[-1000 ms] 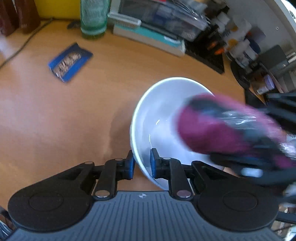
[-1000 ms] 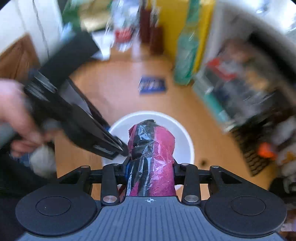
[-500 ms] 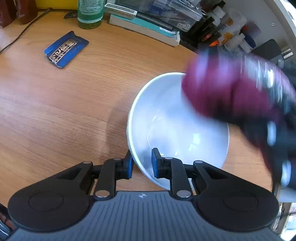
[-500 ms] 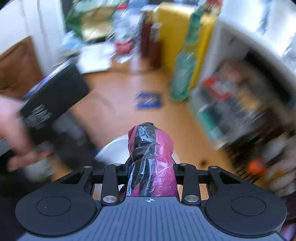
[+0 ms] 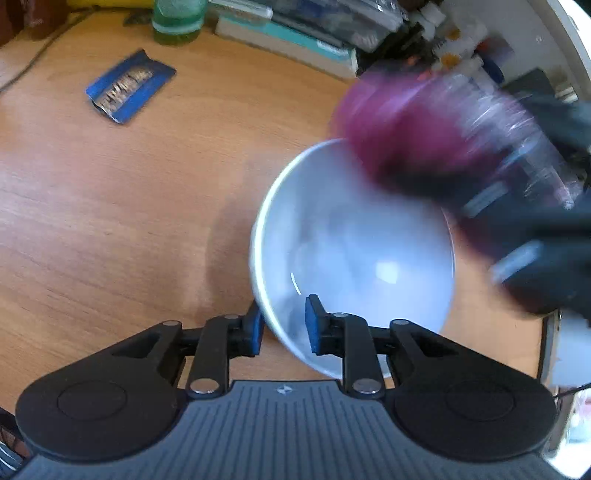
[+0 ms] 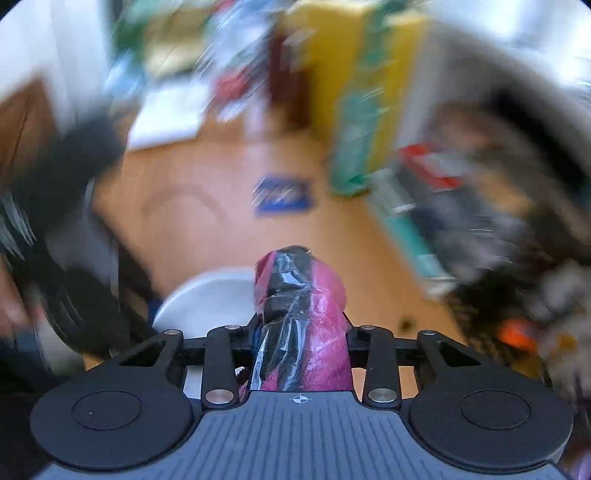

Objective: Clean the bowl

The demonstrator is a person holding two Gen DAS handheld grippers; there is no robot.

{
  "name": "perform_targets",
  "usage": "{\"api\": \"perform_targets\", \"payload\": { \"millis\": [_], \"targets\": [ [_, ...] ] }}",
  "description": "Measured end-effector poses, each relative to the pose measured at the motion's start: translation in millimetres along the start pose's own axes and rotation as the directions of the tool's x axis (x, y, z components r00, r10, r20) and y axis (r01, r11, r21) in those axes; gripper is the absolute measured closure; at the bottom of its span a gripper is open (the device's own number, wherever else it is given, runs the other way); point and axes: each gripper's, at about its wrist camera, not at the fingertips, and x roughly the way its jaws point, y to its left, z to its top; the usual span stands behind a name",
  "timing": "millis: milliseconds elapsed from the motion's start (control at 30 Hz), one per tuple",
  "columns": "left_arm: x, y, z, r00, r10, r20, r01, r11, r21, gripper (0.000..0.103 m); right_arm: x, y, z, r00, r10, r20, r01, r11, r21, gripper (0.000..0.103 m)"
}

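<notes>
A white bowl [image 5: 343, 236] rests on the wooden table, and my left gripper [image 5: 283, 326] is shut on its near rim, one blue pad outside and one inside. My right gripper [image 6: 301, 332] is shut on a magenta and black cloth wad [image 6: 303, 325] wrapped in shiny film. In the left wrist view that cloth wad [image 5: 413, 140] is a blurred shape over the bowl's far right rim. The right wrist view shows the bowl [image 6: 210, 299] low and left of the cloth, heavily blurred.
A blue packet [image 5: 129, 86] lies on the table at far left. A green bottle [image 5: 177, 18], stacked books [image 5: 291, 37] and small bottles [image 5: 454, 48] line the back edge. A hand [image 6: 11, 306] holds the left gripper.
The cloth wad has swung from inside the bowl up to its far right rim. The bowl has tipped and shifted slightly in my left grip. The right view blurs with fast motion.
</notes>
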Motion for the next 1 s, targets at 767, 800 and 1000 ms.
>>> {"api": "perform_targets", "payload": {
  "millis": [767,800,1000],
  "targets": [
    [5.8,-30.9,1.0,0.996,0.074,0.043,-0.079,0.989,0.127,0.084,41.6,37.5,-40.0,0.956,0.105,-0.275,-0.145,0.981,-0.128,0.066],
    [7.6,-31.3,-2.9,0.997,0.066,0.029,-0.070,0.990,0.126,0.085,49.1,41.6,-38.0,0.946,0.113,-0.303,-0.168,0.972,-0.163,0.066],
    [2.1,-32.5,-9.2,0.999,0.037,0.015,-0.039,0.992,0.121,0.081,66.4,54.4,-31.6,0.917,0.131,-0.376,-0.236,0.940,-0.248,0.071]
  ]
}}
